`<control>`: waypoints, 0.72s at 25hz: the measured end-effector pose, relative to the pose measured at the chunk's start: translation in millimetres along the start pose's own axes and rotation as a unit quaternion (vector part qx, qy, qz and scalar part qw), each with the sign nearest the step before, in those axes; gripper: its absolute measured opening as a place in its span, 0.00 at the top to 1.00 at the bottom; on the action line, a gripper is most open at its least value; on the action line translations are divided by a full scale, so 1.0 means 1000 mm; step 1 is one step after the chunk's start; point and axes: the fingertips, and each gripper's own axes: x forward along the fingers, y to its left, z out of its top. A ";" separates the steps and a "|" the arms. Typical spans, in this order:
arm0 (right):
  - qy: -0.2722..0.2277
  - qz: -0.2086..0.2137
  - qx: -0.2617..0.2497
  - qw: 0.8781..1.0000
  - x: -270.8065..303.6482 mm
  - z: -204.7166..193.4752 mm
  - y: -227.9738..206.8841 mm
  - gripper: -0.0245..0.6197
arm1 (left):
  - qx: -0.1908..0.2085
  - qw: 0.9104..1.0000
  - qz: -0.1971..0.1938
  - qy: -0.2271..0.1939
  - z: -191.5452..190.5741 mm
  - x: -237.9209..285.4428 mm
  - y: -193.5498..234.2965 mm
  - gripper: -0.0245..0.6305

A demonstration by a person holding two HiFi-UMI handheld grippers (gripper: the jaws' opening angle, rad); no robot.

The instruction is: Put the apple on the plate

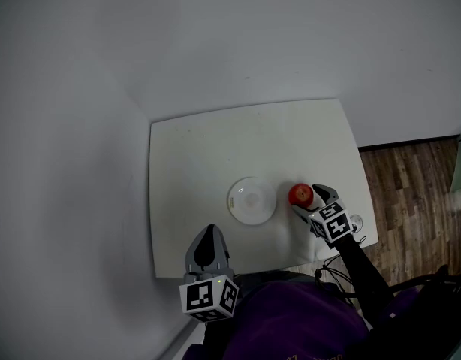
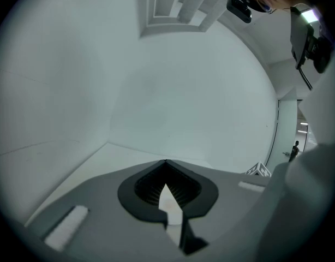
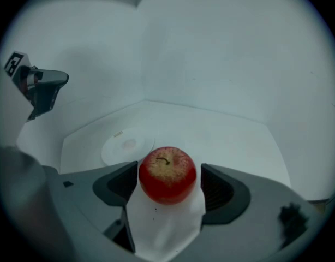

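A red apple (image 1: 300, 195) (image 3: 167, 174) stands stem up on the white table (image 1: 215, 141), just right of a small white plate (image 1: 251, 199) (image 3: 127, 146). My right gripper (image 1: 308, 201) (image 3: 168, 185) is tilted down over the apple, open, with the apple between its two dark pads. The left pad is at the apple's skin and a gap shows on the right. My left gripper (image 1: 208, 237) (image 2: 166, 164) hovers at the table's near edge, left of the plate, its tips together and nothing in them. The plate holds nothing.
The table sits in a corner of pale walls, with its left and far sides against them. Wooden floor (image 1: 411, 193) lies beyond its right edge. The person's purple clothing (image 1: 290, 321) is at the near edge.
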 end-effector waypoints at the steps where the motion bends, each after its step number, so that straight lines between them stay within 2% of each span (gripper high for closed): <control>1: 0.001 0.001 0.001 1.000 0.001 0.000 0.000 0.42 | 0.000 1.000 0.000 0.000 0.000 0.000 0.001 0.95; 13: 0.003 0.009 0.014 1.000 0.007 -0.008 0.000 0.42 | 0.006 1.000 0.002 -0.002 0.001 0.000 0.000 0.95; 18: 0.005 0.012 -0.003 1.000 0.006 -0.007 0.001 0.42 | 0.007 1.000 0.001 -0.001 0.002 0.000 -0.001 0.95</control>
